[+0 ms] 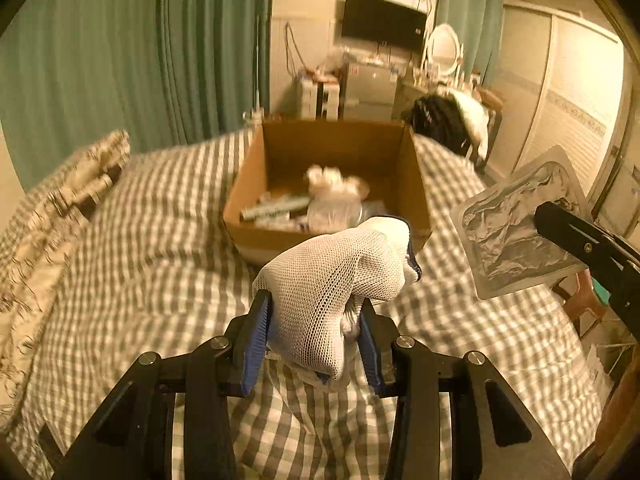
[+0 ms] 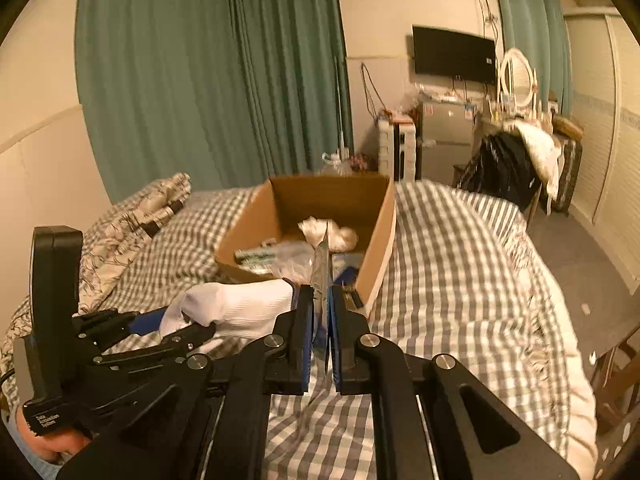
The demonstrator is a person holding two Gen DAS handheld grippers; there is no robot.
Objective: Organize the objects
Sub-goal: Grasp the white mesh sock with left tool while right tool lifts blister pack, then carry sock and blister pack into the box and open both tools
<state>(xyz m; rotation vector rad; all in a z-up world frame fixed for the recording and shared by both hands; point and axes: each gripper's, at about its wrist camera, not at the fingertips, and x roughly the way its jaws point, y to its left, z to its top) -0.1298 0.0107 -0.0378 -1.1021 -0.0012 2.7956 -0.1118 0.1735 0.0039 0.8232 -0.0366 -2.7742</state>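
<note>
Two grippers hung above a gingham-covered bed (image 1: 152, 248), the left gripper (image 1: 316, 320) pinching a white mesh glove (image 1: 332, 280), the right gripper (image 2: 320, 320) clamped on a silvery foil packet (image 1: 516, 224), both just short of an open cardboard box (image 1: 412, 184).

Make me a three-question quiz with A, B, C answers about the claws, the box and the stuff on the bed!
1. Where does the open brown cardboard box sit?
A. on the grey-and-white checked bed cover
B. on the floor
C. on a chair

2. What colour are the curtains?
A. red
B. green
C. yellow

3. What is the left gripper doing?
A. hanging open with nothing in it
B. resting inside the box
C. squeezing a white mesh glove

Answers:
1 A, the checked cover lies all round the box.
2 B, the long folds by the wall are teal green.
3 C, the glove sits pinched between its blue pads, while the right gripper pinches a flat silvery foil packet.
</note>
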